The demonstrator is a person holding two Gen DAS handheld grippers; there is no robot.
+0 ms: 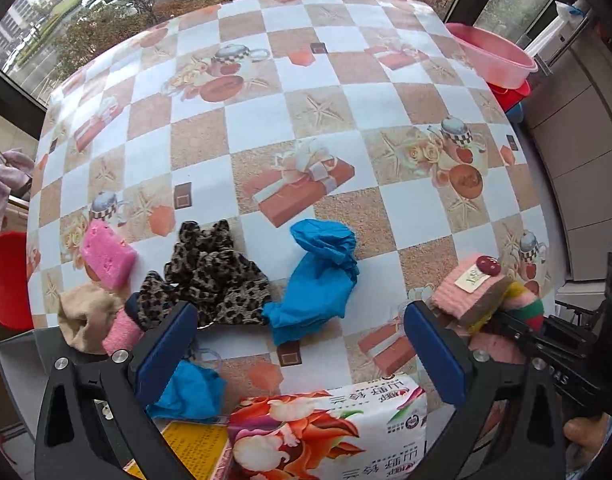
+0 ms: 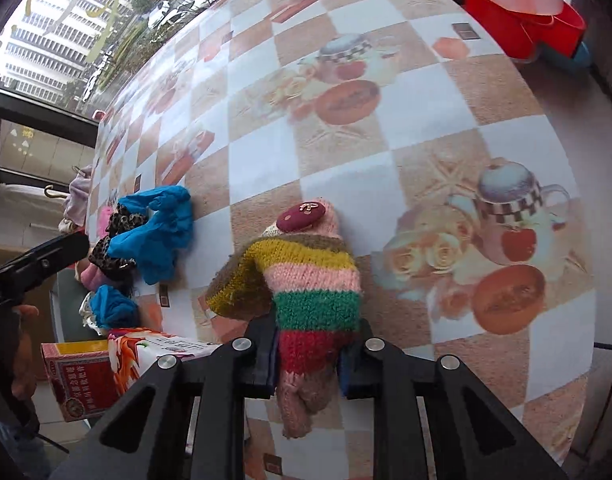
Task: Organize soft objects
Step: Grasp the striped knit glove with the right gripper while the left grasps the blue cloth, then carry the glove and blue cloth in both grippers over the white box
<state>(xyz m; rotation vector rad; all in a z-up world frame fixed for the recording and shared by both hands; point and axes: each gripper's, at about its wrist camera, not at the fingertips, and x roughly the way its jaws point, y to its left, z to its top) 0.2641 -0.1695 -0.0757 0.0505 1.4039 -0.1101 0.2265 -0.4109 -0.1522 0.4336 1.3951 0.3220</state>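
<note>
Clamped in the right gripper (image 2: 308, 354), striped knit glove (image 2: 306, 280) points away lengthwise; left gripper (image 1: 300, 350) jaws apart

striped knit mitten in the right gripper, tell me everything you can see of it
The striped knit mitten looks like fuzzy wool, banded pink, brown, mustard yellow, pink, green and red, ending in a pale pink cuff. A maroon button with a small bow sits near its far tip. A mustard thumb sticks out to the picture's left. It lies flat on the checkered tablecloth, and the right hand-held gripper is shut on its red band, pads pinching both sides.
</note>
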